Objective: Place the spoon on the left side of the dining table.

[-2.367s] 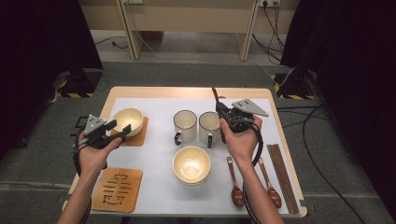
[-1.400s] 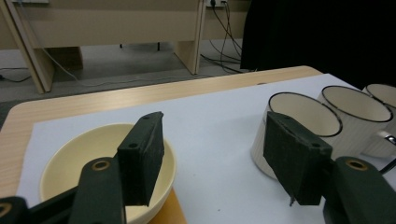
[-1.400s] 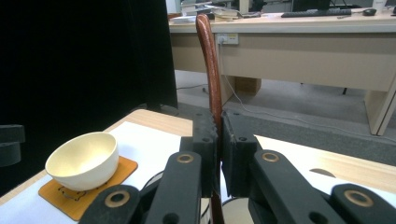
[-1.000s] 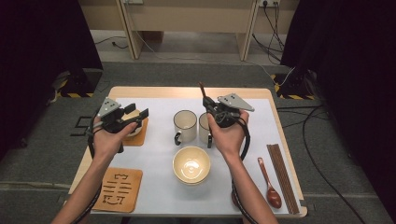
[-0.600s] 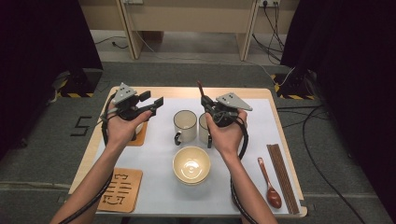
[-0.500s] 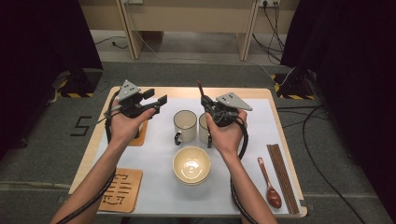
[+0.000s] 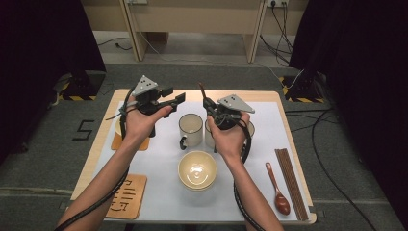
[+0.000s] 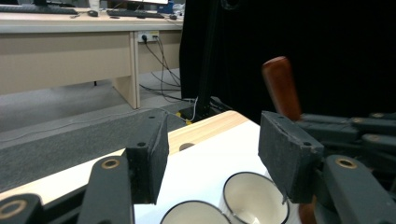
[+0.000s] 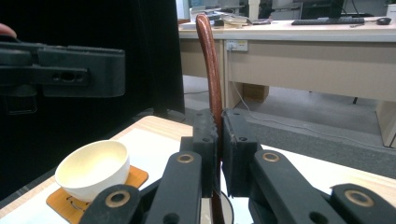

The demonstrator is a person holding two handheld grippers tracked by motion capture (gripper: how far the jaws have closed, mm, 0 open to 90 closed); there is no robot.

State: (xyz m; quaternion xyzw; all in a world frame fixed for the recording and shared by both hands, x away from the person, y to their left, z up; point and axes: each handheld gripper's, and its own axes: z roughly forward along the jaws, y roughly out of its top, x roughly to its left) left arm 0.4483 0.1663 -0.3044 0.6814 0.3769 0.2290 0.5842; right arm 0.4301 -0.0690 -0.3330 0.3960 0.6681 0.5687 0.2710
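My right gripper [image 7: 208, 105] is shut on a brown wooden spoon [image 7: 202, 92], whose handle stands upright over the right mug [image 7: 249, 128]. In the right gripper view the spoon [image 9: 212, 60] rises from between the closed pads of the right gripper [image 9: 219, 140]. My left gripper [image 7: 179, 98] is open and held above the table, its jaws pointing right toward the spoon. Through the left gripper view's spread jaws of the left gripper [image 8: 212, 154] I see the spoon handle [image 8: 280, 86] and both mugs [image 8: 254, 203] below. A second mug [image 7: 191, 129] stands left of the first.
A cream bowl [image 7: 197, 169] sits at the front middle of the white mat [image 7: 269, 120]. Another bowl [image 9: 93, 168] rests on an orange coaster [image 9: 133, 179] at the left. A spare coaster [image 7: 126, 192], a spoon [image 7: 277, 188] and chopsticks [image 7: 291, 180] lie near the front.
My left gripper has risen from the bowl on the coaster and swung right toward the spoon handle. The right gripper has shifted slightly left and back, still holding the spoon upright.
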